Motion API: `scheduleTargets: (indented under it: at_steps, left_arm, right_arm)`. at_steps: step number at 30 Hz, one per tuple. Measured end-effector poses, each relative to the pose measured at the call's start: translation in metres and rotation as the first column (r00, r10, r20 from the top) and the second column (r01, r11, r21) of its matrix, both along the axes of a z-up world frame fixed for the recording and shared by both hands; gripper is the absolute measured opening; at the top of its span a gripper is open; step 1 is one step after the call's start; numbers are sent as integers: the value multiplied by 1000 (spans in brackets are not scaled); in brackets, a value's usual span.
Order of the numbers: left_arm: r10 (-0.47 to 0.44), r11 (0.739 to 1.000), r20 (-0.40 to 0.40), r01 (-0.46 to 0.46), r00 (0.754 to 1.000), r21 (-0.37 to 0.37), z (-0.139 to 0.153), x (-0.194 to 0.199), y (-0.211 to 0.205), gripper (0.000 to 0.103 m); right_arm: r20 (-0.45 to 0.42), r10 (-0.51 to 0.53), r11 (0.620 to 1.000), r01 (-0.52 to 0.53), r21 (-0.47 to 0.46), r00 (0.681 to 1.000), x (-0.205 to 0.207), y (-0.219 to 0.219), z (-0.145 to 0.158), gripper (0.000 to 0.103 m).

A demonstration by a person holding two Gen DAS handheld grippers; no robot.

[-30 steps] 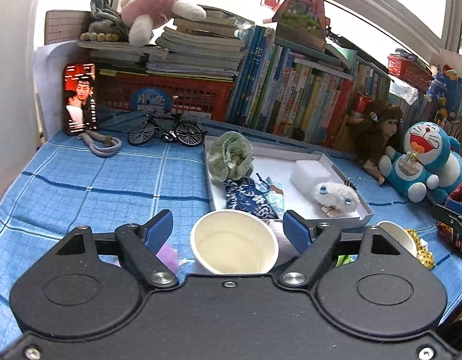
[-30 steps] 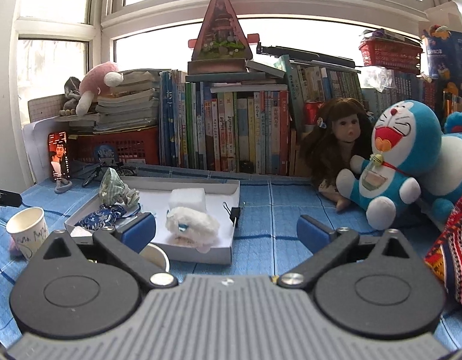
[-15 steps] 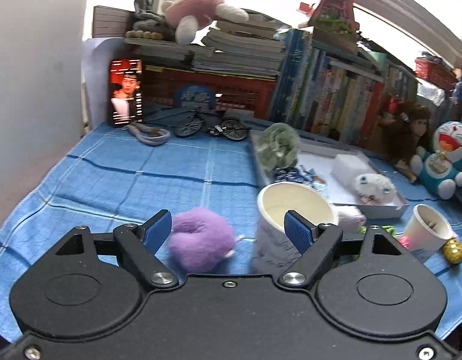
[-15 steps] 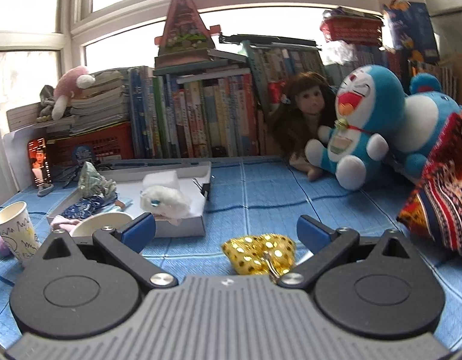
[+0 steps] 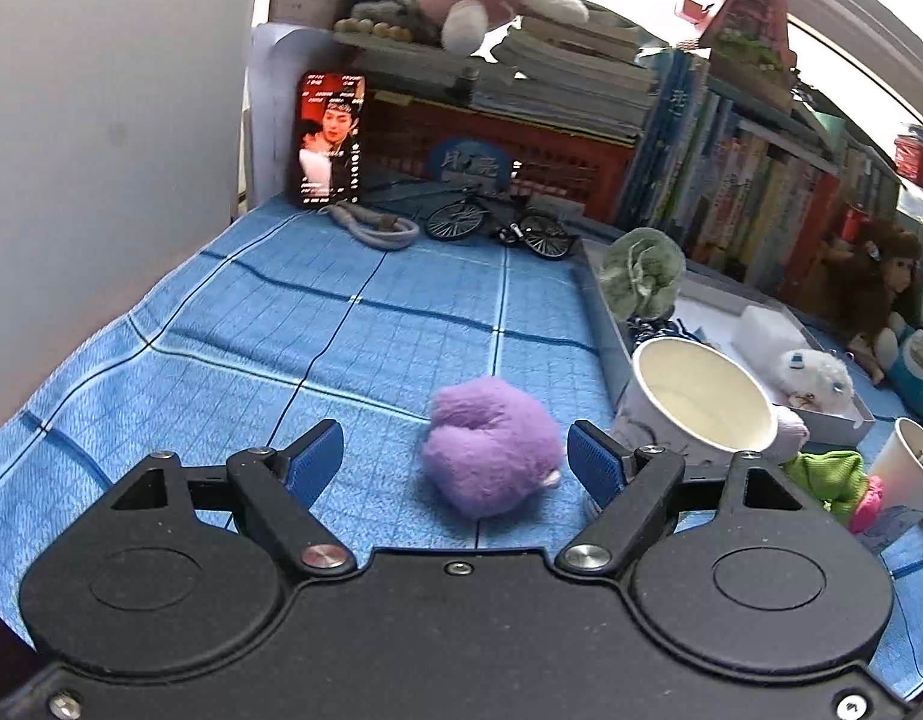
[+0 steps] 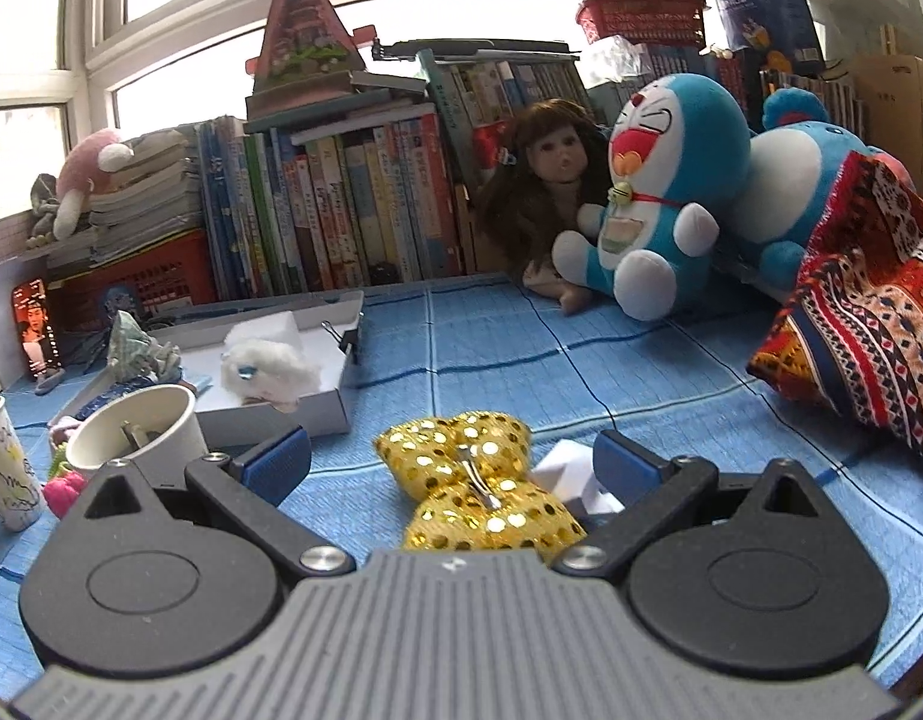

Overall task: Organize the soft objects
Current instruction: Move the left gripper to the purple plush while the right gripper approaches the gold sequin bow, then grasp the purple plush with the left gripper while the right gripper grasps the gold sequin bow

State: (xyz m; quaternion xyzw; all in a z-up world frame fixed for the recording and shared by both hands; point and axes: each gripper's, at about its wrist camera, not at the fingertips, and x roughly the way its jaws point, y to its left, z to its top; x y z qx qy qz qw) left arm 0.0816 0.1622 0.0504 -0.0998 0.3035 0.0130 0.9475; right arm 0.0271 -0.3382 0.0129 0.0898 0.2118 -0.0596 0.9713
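Note:
In the left wrist view a purple plush ball [image 5: 488, 447] lies on the blue cloth between the open fingers of my left gripper [image 5: 455, 456], nearer the right finger, not gripped. In the right wrist view a gold sequined bow [image 6: 479, 489] lies between the open fingers of my right gripper [image 6: 452, 462], not gripped. A white tray [image 5: 833, 420] holds a white fluffy toy [image 5: 812, 375], a white foam block [image 5: 767, 330] and a green cloth bundle [image 5: 641, 273]. The tray also shows in the right wrist view [image 6: 329, 411].
A paper cup [image 5: 698, 405] stands right of the purple ball, beside the tray. A second cup [image 6: 134, 435] sits left of the bow. Green and pink soft items [image 5: 833, 477], a toy bicycle [image 5: 500, 228], books, a doll [image 6: 545, 204], a Doraemon plush [image 6: 659, 198] and patterned cloth [image 6: 869, 312] surround the area.
The left gripper has swung left and down from the cup to the purple ball. The right gripper has moved right and down so the gold bow now lies between its fingers.

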Motion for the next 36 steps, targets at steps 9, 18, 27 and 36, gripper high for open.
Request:
scheduleTargets:
  at_steps: [9, 18, 27, 36]
  left_arm:
    - [46, 998, -40, -48, 998, -51, -15, 9, 6, 78]
    - [73, 984, -73, -84, 995, -159, -22, 23, 14, 74]
    - [83, 970, -113, -106, 990, -220, -30, 42, 13, 67]
    - [101, 927, -134, -142, 986, -347, -40, 55, 22, 62]
  right_arm:
    - [-31, -31, 999, 30, -22, 999, 2, -1, -12, 103]
    - [-57, -44, 998, 41, -56, 997, 6, 3, -22, 103]
    - [-72, -47, 993, 38, -114, 996, 10, 11, -29, 103]
    - [-82, -24, 977, 5, -215, 996, 12, 24, -35, 103]
